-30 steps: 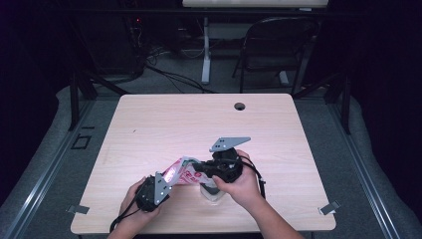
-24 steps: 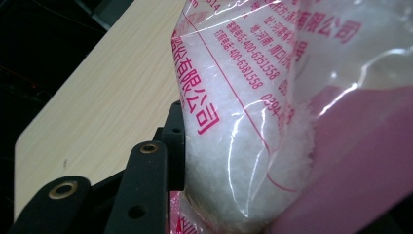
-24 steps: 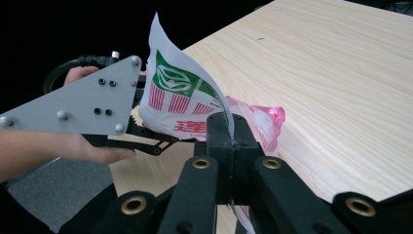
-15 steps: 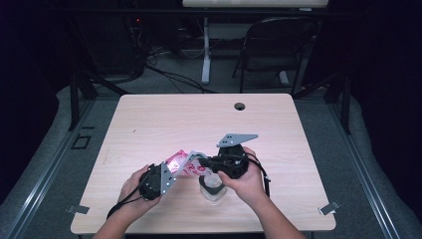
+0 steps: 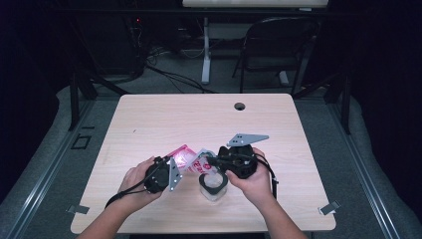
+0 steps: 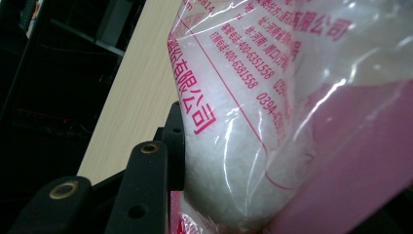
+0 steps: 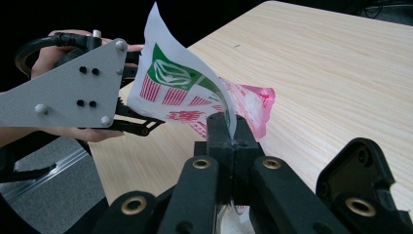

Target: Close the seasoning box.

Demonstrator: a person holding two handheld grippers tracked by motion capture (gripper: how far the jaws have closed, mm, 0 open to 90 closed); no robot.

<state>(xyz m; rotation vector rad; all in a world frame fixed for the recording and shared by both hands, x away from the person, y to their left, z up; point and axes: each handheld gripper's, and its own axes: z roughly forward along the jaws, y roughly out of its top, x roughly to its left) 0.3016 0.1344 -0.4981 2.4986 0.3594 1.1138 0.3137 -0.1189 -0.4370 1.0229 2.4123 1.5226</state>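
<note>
Both claws grip bag [image 5: 191, 160] near table [image 5: 149, 119] front edge.

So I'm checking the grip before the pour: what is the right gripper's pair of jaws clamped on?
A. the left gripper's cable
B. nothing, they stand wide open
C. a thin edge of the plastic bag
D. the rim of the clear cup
C: in the right gripper view the right gripper has its jaws closed together on a thin edge of the plastic bag, while the left gripper holds the bag's fuller end.
</note>
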